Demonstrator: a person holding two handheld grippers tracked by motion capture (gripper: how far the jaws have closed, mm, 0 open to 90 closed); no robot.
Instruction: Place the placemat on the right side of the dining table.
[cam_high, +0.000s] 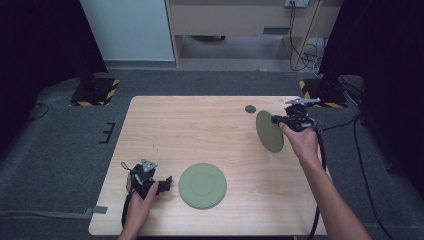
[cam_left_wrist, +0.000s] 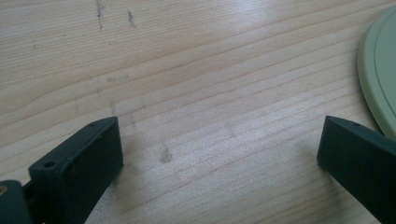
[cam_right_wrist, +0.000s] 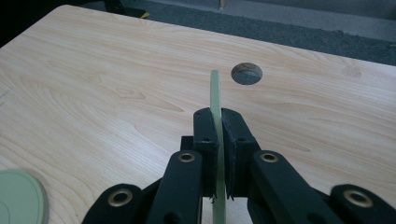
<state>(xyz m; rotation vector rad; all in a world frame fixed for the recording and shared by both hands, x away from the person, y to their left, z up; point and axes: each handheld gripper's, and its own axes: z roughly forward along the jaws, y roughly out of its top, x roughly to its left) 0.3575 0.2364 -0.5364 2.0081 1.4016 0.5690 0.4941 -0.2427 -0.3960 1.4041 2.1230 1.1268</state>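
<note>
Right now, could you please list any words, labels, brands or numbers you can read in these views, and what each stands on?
None: no readable text on the held green plate, the flat green plate, the right gripper, the left gripper or the table.
The floor's yellow-black hazard stripes carry no words.

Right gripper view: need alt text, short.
The right hand-held gripper is shut on the rim of a thin green plate, held edge-on above a light wooden table. A round hole lies in the tabletop beyond; a second green plate rests at lower left.
</note>
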